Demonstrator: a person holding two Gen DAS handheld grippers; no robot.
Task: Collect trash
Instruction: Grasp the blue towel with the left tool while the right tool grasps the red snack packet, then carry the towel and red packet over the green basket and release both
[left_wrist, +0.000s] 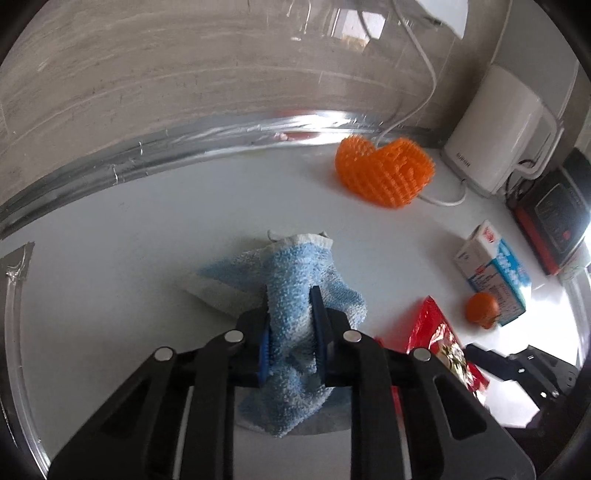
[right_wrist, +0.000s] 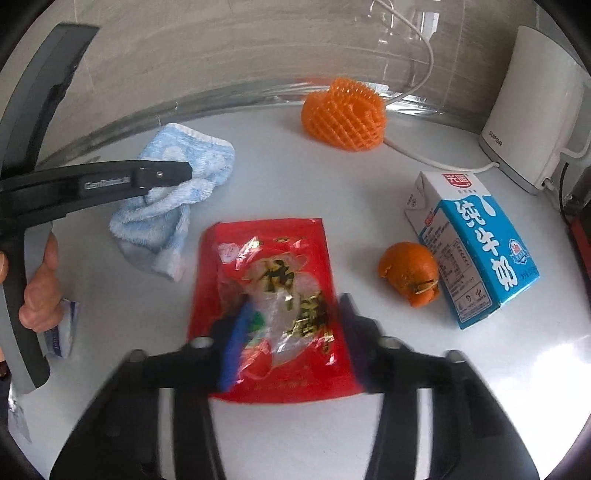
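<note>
Wrapper (right_wrist: 275, 306), red snack bag, lies flat mid-counter (right_wrist: 406, 387), long axis running toward the back wall. Right gripper (right_wrist: 291, 332) wide open w/ fingers either side of it, not pinching. Left gripper (left_wrist: 290, 321) clamped on blue towel (left_wrist: 295, 280). Only right view shows a crumpled packet (right_wrist: 61, 325) near the counter's left edge; left view shows just the wrapper's corner.

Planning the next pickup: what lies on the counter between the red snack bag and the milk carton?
An orange peel lies between the red snack bag and the milk carton, close against the carton. The right wrist view shows it best.
</note>
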